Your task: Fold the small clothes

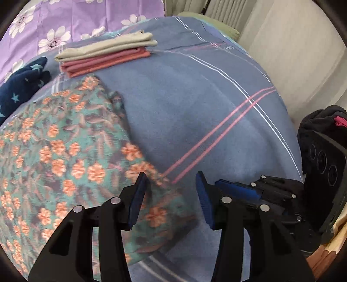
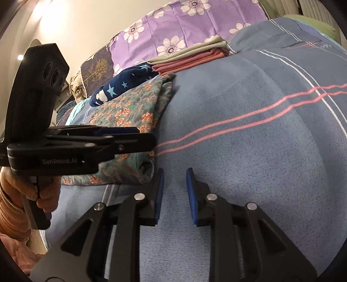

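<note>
A teal garment with orange flowers lies partly folded on the blue plaid blanket. My left gripper hangs over its right edge. Its jaws stand apart: one finger is above the cloth, the other above the bare blanket, and the pads press on nothing. In the right wrist view the same garment sits to the left, with the left gripper reaching across it. My right gripper is just right of the garment's folded edge, a small gap between its pads and only blanket beneath. The left wrist view shows it from the side.
A stack of folded beige and pink clothes rests farther back. A navy star-print garment lies behind the floral one. There is purple flowered bedding beyond and a dark clothes pile at right. A hand holds the left gripper.
</note>
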A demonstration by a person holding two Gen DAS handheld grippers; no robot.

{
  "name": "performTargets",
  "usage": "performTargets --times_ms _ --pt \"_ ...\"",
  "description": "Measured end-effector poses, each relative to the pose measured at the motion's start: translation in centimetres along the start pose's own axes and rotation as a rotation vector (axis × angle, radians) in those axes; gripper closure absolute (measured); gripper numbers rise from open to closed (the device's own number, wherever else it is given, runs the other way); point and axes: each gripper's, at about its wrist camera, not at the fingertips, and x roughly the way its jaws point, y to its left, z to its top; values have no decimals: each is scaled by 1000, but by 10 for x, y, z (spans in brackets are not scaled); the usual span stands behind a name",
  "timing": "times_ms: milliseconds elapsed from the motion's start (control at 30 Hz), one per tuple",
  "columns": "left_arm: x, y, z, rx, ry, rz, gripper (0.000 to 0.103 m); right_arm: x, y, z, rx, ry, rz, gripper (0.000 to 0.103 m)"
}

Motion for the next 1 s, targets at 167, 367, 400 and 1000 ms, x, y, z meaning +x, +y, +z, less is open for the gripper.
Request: performTargets --times_ms 167,367,400,1000 --pt "0 2 -5 35 -19 110 73 -3 -8 -1 40 -11 18 80" --pt "-14 37 -18 -88 -21 63 86 -3 -8 -1 33 -2 33 75" --pt "-15 39 -20 -99 -23 57 86 -2 -4 0 21 3 44 75" --pt "-6 25 -35 -62 -17 21 87 77 -2 127 29 189 70 75"
